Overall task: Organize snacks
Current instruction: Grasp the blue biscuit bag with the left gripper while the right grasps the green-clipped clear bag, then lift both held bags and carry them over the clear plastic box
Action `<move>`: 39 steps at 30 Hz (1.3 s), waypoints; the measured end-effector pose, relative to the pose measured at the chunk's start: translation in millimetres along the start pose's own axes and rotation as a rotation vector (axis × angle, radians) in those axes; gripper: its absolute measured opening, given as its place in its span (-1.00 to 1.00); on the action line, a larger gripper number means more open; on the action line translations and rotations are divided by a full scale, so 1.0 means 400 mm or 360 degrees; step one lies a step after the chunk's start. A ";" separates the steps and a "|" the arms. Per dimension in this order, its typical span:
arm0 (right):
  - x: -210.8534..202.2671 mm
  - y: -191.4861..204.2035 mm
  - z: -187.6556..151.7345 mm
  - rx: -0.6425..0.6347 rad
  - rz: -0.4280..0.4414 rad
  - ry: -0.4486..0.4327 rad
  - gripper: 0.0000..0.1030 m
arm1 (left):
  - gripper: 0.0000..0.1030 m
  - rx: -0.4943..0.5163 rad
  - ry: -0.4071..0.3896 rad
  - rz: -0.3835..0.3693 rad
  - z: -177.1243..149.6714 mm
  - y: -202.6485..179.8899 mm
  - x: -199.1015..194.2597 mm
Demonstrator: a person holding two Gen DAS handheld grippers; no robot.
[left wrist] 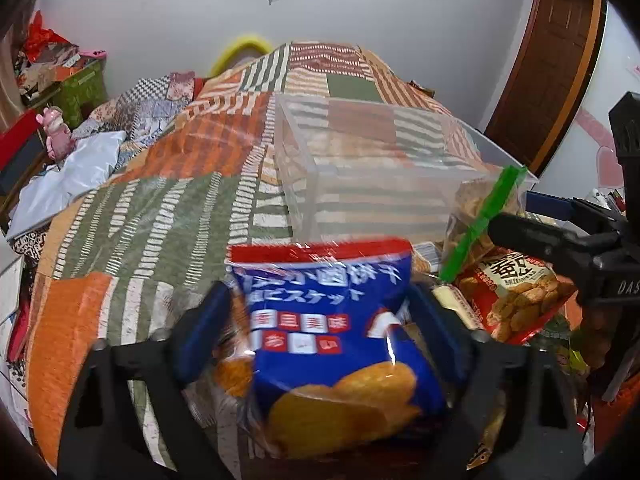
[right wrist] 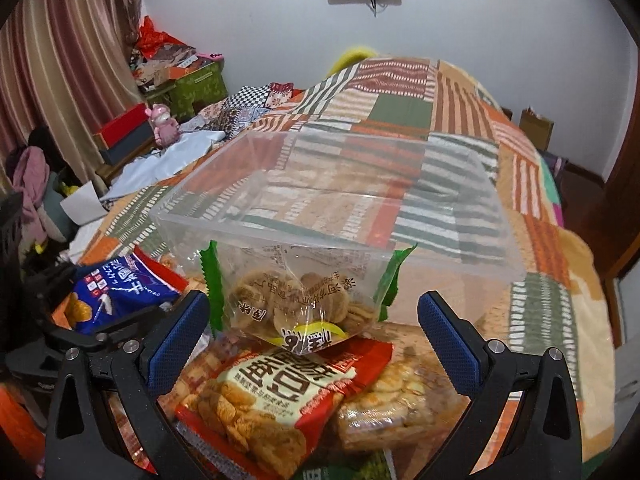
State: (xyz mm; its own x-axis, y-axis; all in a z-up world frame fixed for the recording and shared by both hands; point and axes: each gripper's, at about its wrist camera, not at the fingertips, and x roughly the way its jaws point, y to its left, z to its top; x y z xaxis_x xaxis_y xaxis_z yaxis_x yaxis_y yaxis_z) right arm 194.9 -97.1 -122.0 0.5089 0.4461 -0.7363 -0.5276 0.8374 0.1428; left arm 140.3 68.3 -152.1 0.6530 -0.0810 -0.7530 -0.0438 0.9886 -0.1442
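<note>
Two grippers: left gripper [left wrist: 320,320] clamps blue snack bag [left wrist: 332,340], clear bin [left wrist: 360,168] at 12 o'clock; right gripper [right wrist: 314,332] spread wide over red snack bag [right wrist: 272,392].

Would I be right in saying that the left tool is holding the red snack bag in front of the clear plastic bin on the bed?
Not quite: the bag between the left tool's fingers is the blue snack bag, as the left wrist view shows. The red snack bag lies on the pile under the open right tool. The rest holds: the clear plastic bin stands just ahead on the bed.
</note>
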 end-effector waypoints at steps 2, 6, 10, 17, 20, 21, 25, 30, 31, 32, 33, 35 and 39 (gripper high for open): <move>0.010 -0.002 0.004 0.0025 0.0032 0.0020 1.00 | 0.61 -0.0014 0.0005 -0.0011 0.000 0.002 0.006; 0.020 0.000 0.005 0.0055 0.0074 0.0046 1.00 | 0.49 -0.0004 -0.0014 -0.0022 -0.003 -0.001 0.003; 0.027 0.010 0.009 0.0027 0.0062 0.0049 1.00 | 0.43 -0.0006 -0.0025 -0.0023 -0.005 -0.001 0.000; 0.034 0.010 0.015 0.0008 0.0079 0.0048 0.99 | 0.37 0.0015 -0.0058 -0.0017 -0.009 -0.006 -0.014; 0.033 0.010 0.015 0.0006 0.0086 0.0043 0.86 | 0.35 0.0016 -0.0070 -0.0018 -0.012 -0.006 -0.024; 0.032 0.012 0.014 0.0001 0.0079 0.0040 0.75 | 0.35 0.0016 -0.0073 -0.0019 -0.013 -0.006 -0.026; 0.034 0.014 0.009 -0.0022 0.0069 0.0048 0.46 | 0.32 0.0028 -0.0091 -0.0013 -0.011 -0.010 -0.035; 0.022 0.012 0.000 -0.0016 0.0082 0.0036 0.33 | 0.30 0.0053 -0.0127 0.0005 -0.012 -0.019 -0.056; 0.019 0.013 0.000 -0.0019 0.0082 0.0032 0.31 | 0.29 0.0054 -0.0134 0.0007 -0.011 -0.019 -0.061; 0.014 0.014 -0.002 -0.0021 0.0080 0.0028 0.27 | 0.29 0.0056 -0.0143 0.0008 -0.010 -0.020 -0.067; 0.009 0.016 -0.002 -0.0024 0.0076 0.0021 0.26 | 0.29 0.0056 -0.0150 0.0009 -0.008 -0.021 -0.073; -0.006 0.019 -0.005 -0.0035 0.0068 0.0000 0.26 | 0.28 0.0056 -0.0165 0.0012 -0.005 -0.024 -0.085; -0.038 0.023 -0.005 -0.0039 0.0072 -0.0043 0.24 | 0.26 0.0050 -0.0199 0.0016 0.005 -0.026 -0.109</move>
State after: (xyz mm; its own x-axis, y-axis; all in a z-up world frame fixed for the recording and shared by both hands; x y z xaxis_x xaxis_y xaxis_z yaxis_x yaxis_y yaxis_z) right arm 181.0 -96.8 -110.8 0.5020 0.4920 -0.7113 -0.5668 0.8084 0.1591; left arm 113.8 61.8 -116.6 0.7417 -0.0566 -0.6683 -0.0284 0.9929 -0.1156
